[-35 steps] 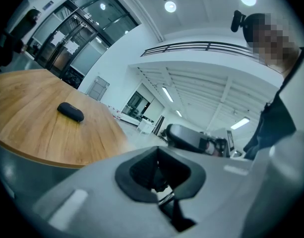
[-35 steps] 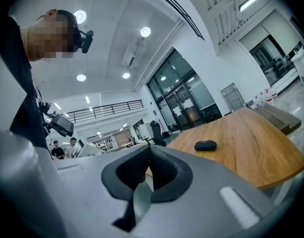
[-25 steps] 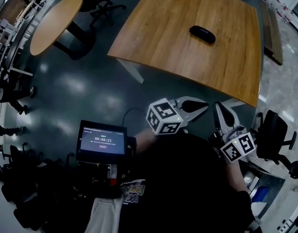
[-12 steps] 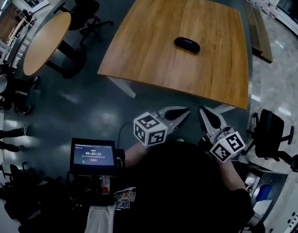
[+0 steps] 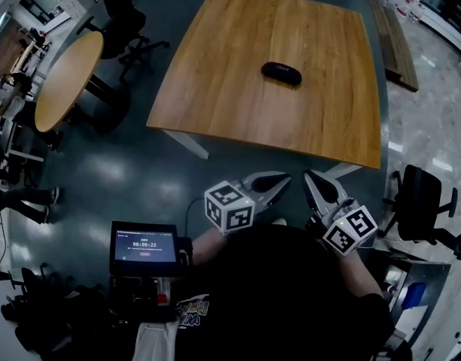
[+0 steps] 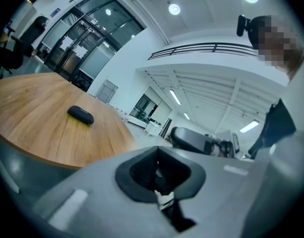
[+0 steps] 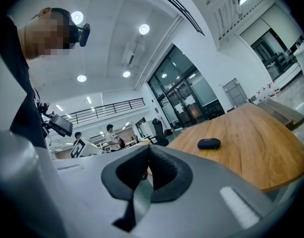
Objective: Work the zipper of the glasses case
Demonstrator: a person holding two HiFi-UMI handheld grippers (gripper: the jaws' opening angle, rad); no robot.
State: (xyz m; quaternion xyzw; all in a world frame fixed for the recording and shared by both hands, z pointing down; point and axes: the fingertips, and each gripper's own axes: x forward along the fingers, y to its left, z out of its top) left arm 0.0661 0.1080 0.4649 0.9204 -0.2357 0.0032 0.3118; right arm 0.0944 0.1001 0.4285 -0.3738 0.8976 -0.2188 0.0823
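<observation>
Across the upper head view, a large light-brown wooden table with gently curved edges. Nearer, short of the table's near edge and over the dark grey floor, held side by side and just apart: grey left gripper, jaws pressed together on nothing, and grey right gripper, likewise closed and empty. Well ahead of both, lying flat towards the table's far middle, a small black oval glasses case, lid down, contents hidden.

Matt wood-grain table; glossy floor
</observation>
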